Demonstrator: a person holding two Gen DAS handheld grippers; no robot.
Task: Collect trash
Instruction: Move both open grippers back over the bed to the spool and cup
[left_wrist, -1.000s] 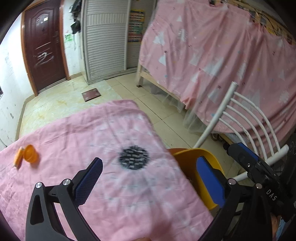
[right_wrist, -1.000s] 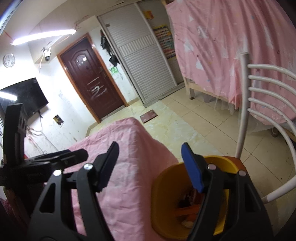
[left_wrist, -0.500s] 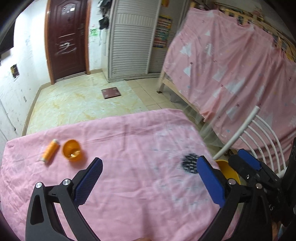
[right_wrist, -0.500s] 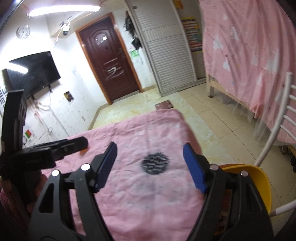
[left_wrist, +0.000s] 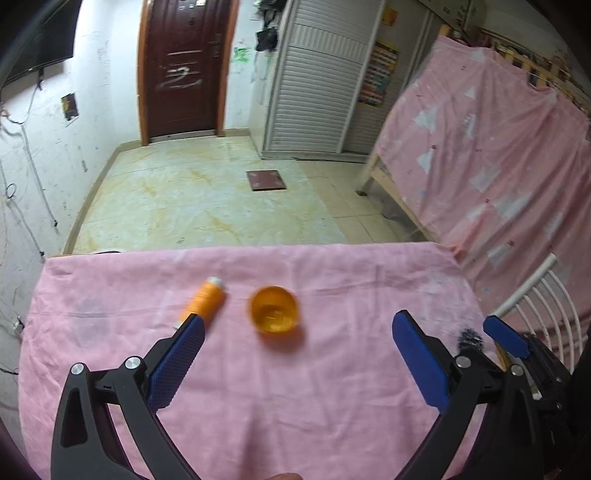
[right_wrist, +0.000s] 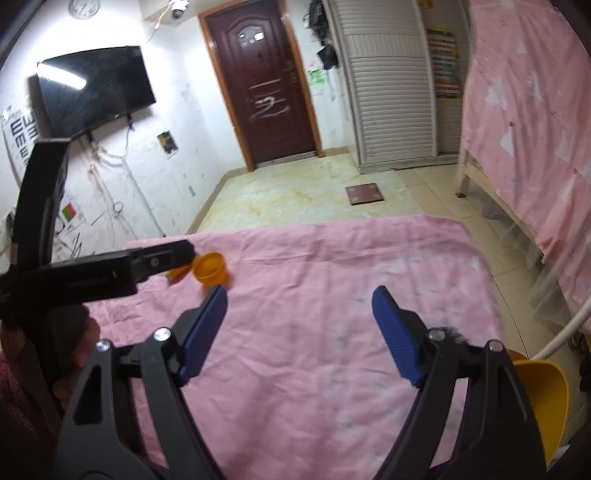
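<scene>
An orange cup (left_wrist: 275, 314) and an orange bottle (left_wrist: 206, 301) lying on its side rest on the pink tablecloth (left_wrist: 295, 406). My left gripper (left_wrist: 295, 354) is open and empty, just short of both. The cup also shows in the right wrist view (right_wrist: 210, 268), with the bottle mostly hidden behind the left gripper's arm. My right gripper (right_wrist: 299, 332) is open and empty over the middle of the cloth. A yellow bin (right_wrist: 546, 402) stands off the table's right edge. A dark patch (left_wrist: 471, 338) marks the cloth near that edge.
A white chair (left_wrist: 535, 295) stands right of the table beside the bin. A pink curtain (left_wrist: 498, 147) hangs over a bed frame at the right. Tiled floor, a brown door (left_wrist: 181, 66) and a shuttered cabinet lie beyond the table. A TV (right_wrist: 96, 88) hangs on the left wall.
Both grippers have swung left from the yellow bin toward the table. The orange cup and bottle now sit just ahead of my left gripper. Both stay open.
</scene>
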